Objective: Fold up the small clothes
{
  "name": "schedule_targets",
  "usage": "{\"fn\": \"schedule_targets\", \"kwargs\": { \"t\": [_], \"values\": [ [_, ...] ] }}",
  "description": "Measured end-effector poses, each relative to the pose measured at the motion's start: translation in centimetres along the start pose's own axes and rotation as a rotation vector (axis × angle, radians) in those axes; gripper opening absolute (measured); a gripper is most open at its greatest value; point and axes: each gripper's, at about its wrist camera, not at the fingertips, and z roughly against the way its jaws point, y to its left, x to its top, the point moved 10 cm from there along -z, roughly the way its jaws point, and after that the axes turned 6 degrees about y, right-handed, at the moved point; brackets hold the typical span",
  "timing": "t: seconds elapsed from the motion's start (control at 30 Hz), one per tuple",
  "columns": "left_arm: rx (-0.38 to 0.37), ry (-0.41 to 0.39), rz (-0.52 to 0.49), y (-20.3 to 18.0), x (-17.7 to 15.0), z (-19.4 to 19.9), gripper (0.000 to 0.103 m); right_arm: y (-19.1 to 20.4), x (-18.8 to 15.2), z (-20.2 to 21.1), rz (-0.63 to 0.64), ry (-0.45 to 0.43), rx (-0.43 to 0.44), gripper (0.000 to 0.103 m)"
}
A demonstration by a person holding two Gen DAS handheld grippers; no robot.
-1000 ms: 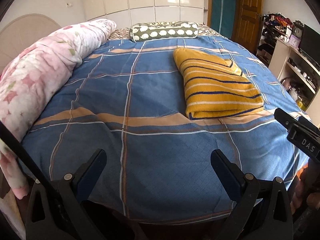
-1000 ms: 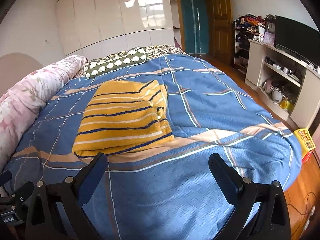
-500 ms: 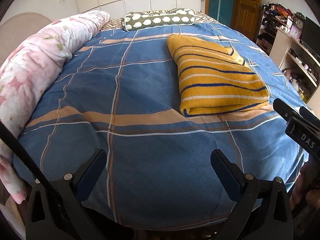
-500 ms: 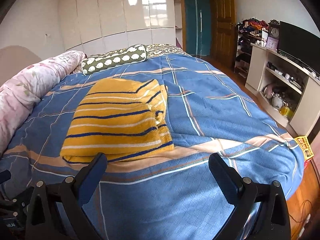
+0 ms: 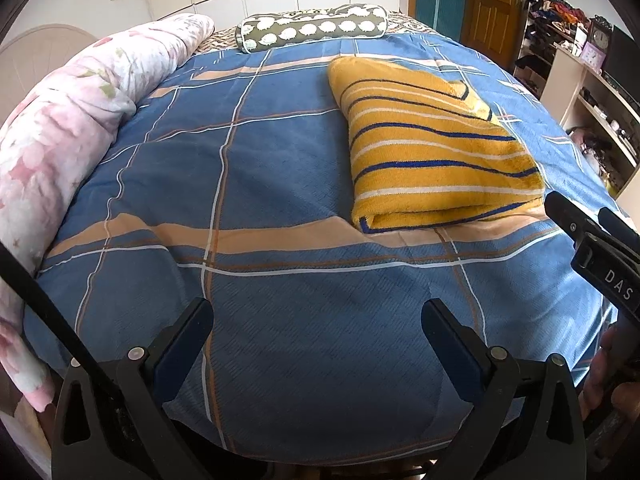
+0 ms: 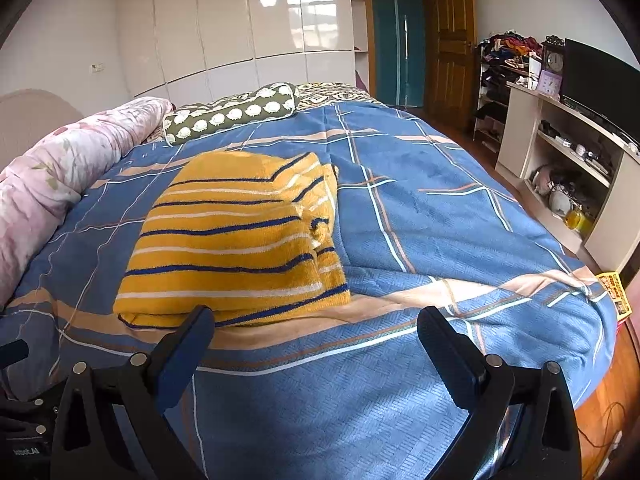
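Note:
A yellow garment with blue and white stripes [image 5: 428, 148] [image 6: 240, 240] lies folded into a thick rectangle on the blue plaid bedspread [image 5: 280, 152] [image 6: 440, 216]. My left gripper [image 5: 318, 324] hovers open over the near part of the bed, to the left of and well short of the garment. In the right wrist view my right gripper [image 6: 314, 330] is open too, its left fingertip [image 6: 198, 322] just in front of the garment's near folded edge. Nothing sits between either pair of fingers. The right gripper's body [image 5: 600, 256] shows at the right edge of the left wrist view.
A rolled pink floral duvet [image 5: 68, 128] [image 6: 52, 176] runs along the bed's left side. A green bolster with white dots [image 5: 312, 32] [image 6: 236, 114] lies at the headboard end. White shelves with a TV [image 6: 592, 120] stand to the right, with wooden floor [image 6: 616, 408] beside the bed.
Both grippers have moved forward over the bed toward the folded garment, which looks larger and nearer now. The garment itself has not moved, and both grippers stay open.

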Motion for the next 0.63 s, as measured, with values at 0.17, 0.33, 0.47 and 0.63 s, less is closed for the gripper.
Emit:
{"fn": "schedule_targets", "kwargs": {
  "t": [0.17, 0.33, 0.47, 0.63],
  "values": [
    [0.008, -0.003, -0.002, -0.23, 0.28, 0.03, 0.103, -0.4, 0.08, -0.1, -0.006, 0.002, 0.001, 0.103],
    [0.012, -0.006, -0.013, -0.51, 0.37, -0.06, 0.103, -0.76, 0.17, 0.01, -0.004, -0.002, -0.004, 0.103],
    [0.004, -0.004, -0.015, -0.64, 0.4, -0.25, 0.103, -0.59, 0.22, 0.12, 0.012, -0.008, -0.013, 0.103],
    [-0.012, -0.011, -0.022, -0.53, 0.57, -0.45, 0.103, 0.1, 0.14, -0.09, 0.031, 0.003, -0.013, 0.103]
  ]
}}
